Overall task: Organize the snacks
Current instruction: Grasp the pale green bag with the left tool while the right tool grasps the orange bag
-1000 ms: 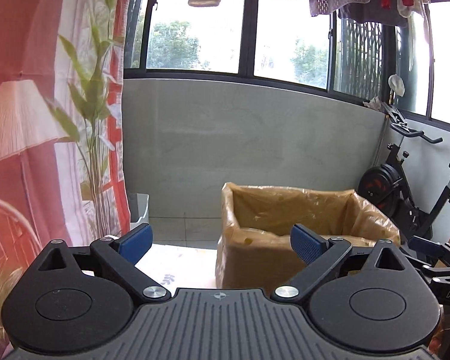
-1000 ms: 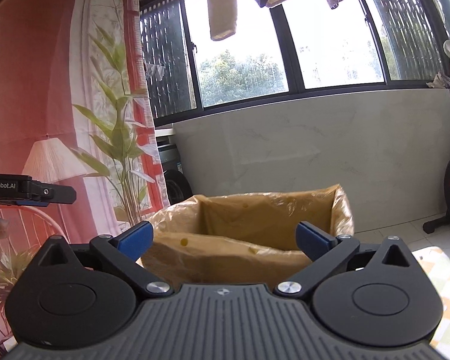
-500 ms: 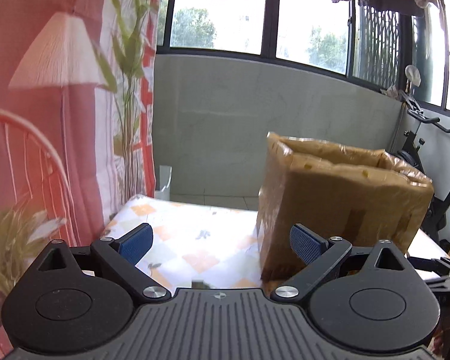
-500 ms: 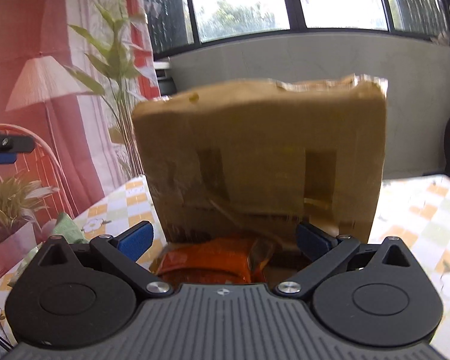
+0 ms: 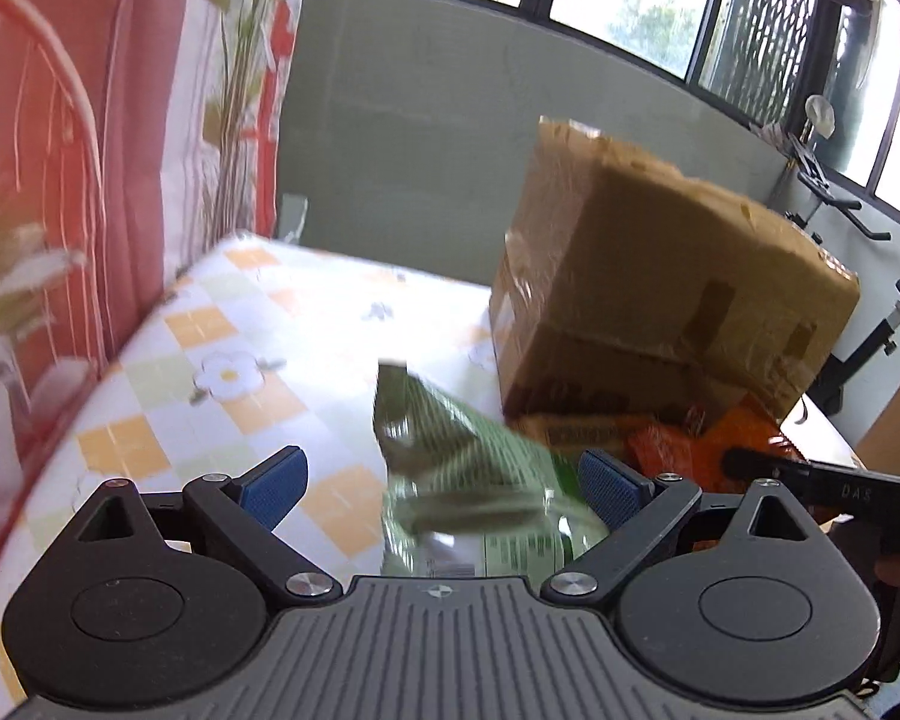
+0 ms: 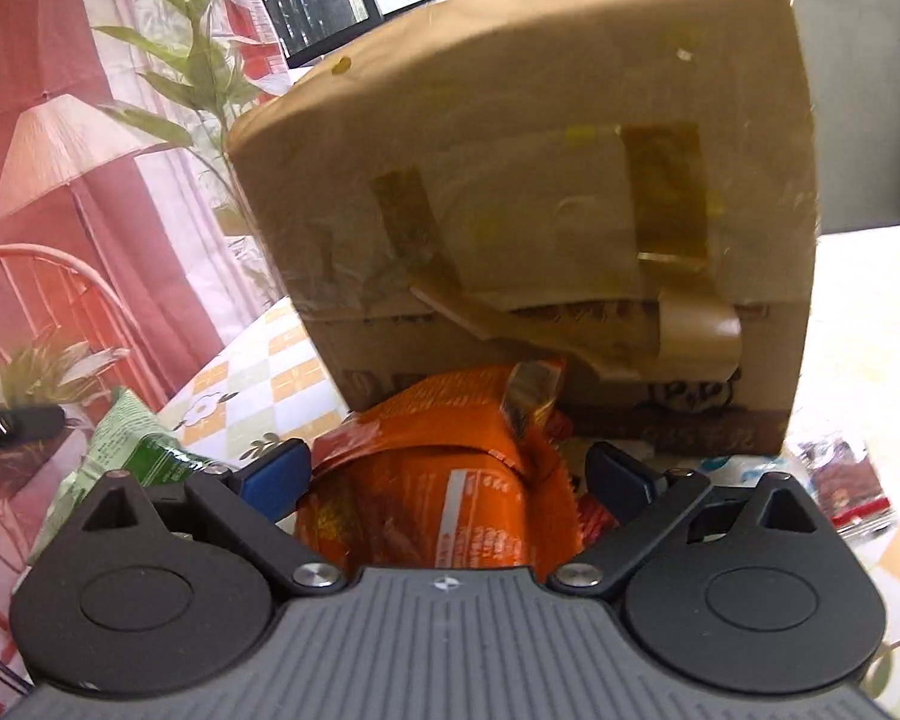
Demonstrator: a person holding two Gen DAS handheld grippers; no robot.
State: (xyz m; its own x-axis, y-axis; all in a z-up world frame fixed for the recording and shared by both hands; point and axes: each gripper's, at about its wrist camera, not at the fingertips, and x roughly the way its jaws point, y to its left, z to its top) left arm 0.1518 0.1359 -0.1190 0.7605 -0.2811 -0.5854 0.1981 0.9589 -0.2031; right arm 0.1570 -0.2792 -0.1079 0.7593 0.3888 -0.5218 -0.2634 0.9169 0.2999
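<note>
Checked tablecloth [image 5: 222, 372] bare left of box [image 5: 660, 276]; both grippers [image 5: 444, 480] [image 6: 447, 480] unclenched over snacks.

Left gripper [image 5: 438, 483]: black linkage arms, ribbed grey housing behind the fingers, blue pads [image 5: 273, 483], silver pivot screws at the finger roots. Right gripper [image 6: 447, 477]: identical build; white lettering along its black side, partly legible.

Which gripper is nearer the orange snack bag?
Right. The right gripper straddles the orange snack bag, its jaws closing. The left gripper sits over the green bag, beside the orange one.
</note>
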